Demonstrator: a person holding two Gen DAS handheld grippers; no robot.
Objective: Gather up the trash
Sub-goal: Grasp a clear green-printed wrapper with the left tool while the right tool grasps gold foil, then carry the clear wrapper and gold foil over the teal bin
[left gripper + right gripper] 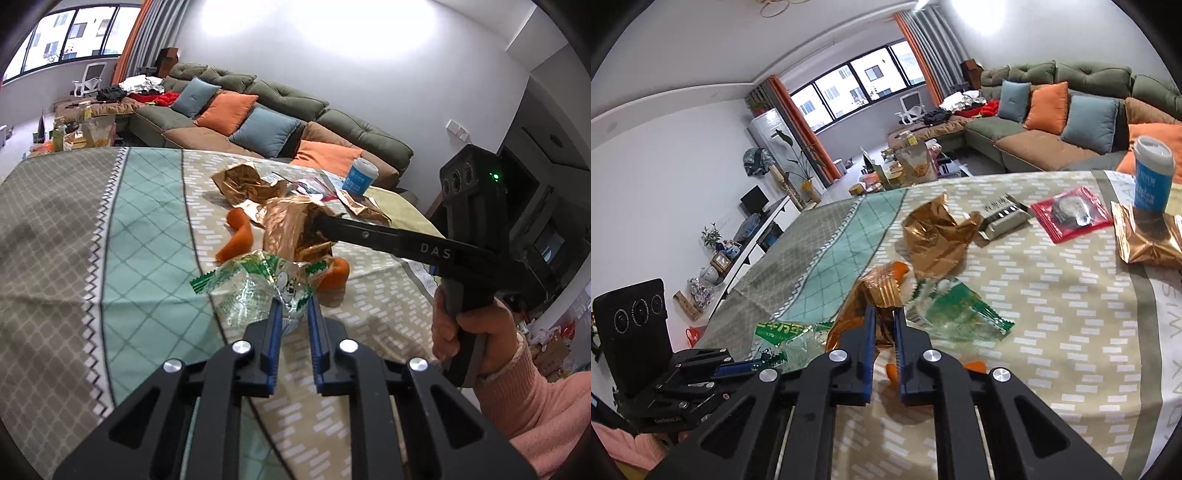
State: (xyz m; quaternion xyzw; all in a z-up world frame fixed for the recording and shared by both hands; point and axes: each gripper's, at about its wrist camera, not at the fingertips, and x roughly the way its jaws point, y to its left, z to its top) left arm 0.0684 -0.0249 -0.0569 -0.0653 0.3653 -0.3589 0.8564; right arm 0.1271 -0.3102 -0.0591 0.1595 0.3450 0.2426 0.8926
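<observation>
My left gripper is shut on a clear and green snack wrapper and holds it above the tablecloth; that wrapper also shows at the lower left of the right wrist view. My right gripper is shut on a crumpled gold foil wrapper, seen from the side in the left wrist view. Orange peel pieces lie beneath it. Another green wrapper lies on the cloth just right of my right gripper.
More trash lies farther on the table: a big gold wrapper, a silver packet, a red packet, a gold packet and a blue paper cup. A sofa stands behind the table.
</observation>
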